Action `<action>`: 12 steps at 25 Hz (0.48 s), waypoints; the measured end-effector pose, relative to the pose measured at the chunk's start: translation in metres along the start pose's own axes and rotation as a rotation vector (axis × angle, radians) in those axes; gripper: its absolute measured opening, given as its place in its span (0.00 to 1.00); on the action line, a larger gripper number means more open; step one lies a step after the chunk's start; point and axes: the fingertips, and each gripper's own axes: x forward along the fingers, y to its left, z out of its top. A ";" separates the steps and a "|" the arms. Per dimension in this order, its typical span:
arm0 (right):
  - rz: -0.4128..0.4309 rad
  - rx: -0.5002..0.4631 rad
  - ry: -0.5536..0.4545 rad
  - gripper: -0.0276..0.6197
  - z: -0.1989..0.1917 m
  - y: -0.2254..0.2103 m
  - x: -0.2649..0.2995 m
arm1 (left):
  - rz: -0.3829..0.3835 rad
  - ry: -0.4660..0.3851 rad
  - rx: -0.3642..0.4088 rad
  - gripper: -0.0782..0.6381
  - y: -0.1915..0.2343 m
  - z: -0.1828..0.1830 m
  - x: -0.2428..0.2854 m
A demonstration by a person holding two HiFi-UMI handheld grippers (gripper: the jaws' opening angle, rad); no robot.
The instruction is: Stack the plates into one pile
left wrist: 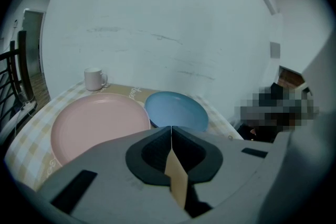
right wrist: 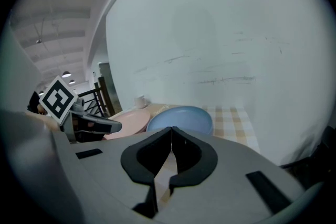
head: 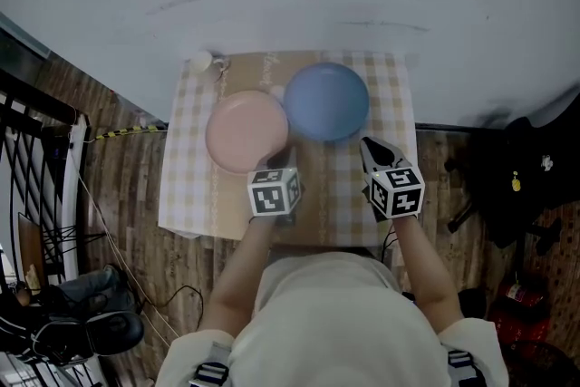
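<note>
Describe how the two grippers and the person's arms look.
The left gripper and right gripper each have a pale grey body, black pointed jaws and a white cube with black square markers. No cables show on them. The forearms are bare below a light-coloured top.

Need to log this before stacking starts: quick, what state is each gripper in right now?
Left gripper: jaws closed, holding nothing.
Right gripper: jaws closed, holding nothing.
</note>
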 end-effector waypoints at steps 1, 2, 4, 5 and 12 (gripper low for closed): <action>-0.007 0.002 0.002 0.05 0.000 -0.004 0.001 | 0.005 -0.001 -0.012 0.12 -0.002 0.000 0.002; -0.013 0.002 0.006 0.05 0.000 -0.008 0.002 | 0.009 -0.002 -0.022 0.12 -0.004 0.000 0.004; -0.026 0.000 0.014 0.05 -0.001 -0.015 0.005 | 0.017 -0.005 -0.031 0.12 -0.007 -0.001 0.008; -0.033 -0.001 0.018 0.05 -0.001 -0.019 0.007 | 0.021 -0.006 -0.029 0.12 -0.009 -0.002 0.011; -0.078 0.002 0.042 0.05 -0.002 -0.042 0.026 | 0.029 -0.021 -0.055 0.12 -0.022 -0.001 0.033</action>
